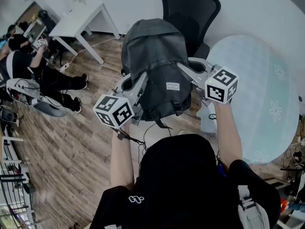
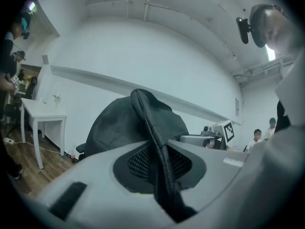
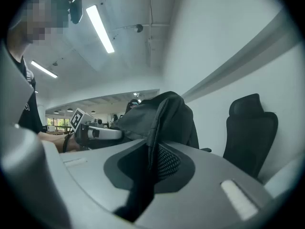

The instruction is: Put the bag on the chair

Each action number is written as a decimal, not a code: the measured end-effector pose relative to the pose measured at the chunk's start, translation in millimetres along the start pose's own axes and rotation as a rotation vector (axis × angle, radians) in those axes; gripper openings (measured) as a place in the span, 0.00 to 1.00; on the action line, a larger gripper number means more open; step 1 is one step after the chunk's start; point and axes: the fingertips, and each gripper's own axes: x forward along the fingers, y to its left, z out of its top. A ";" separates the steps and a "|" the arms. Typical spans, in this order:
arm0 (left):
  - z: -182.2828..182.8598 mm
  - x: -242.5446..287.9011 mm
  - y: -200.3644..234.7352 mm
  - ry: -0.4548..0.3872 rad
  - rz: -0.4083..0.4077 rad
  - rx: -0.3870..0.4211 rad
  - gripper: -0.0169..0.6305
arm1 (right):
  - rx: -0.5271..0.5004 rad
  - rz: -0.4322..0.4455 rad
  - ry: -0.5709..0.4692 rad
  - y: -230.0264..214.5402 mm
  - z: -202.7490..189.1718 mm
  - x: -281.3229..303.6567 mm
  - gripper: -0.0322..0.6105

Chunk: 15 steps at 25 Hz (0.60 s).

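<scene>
A dark grey backpack (image 1: 159, 66) hangs in the air in front of me, held up by both grippers. My left gripper (image 1: 137, 88) is shut on one of its shoulder straps (image 2: 159, 168), which runs up between the jaws to the bag (image 2: 116, 128). My right gripper (image 1: 189, 71) is shut on the other strap (image 3: 148, 168), and the bag (image 3: 159, 113) bulges just past it. The black office chair (image 1: 190, 8) stands right behind the bag, its seat hidden by it. In the right gripper view the chair (image 3: 250, 132) is at the right.
A white table (image 1: 76, 18) stands at the back left. A round table with a pale flowered cloth (image 1: 257, 94) is close on the right. People sit at the left (image 1: 28, 75) on the wooden floor (image 1: 71, 147).
</scene>
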 end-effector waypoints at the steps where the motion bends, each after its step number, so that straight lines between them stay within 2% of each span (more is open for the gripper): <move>1: -0.8 -1.0 -1.5 -0.001 0.004 -0.001 0.10 | -0.004 0.003 0.002 2.1 -0.7 -1.6 0.11; 5: -1.1 0.7 -5.8 -0.002 0.009 -0.002 0.10 | 0.001 0.004 0.002 2.3 -0.9 -6.6 0.11; 15: -28.6 48.7 -25.0 0.045 0.011 -0.001 0.10 | 0.016 0.020 0.010 -43.0 -22.8 -42.4 0.11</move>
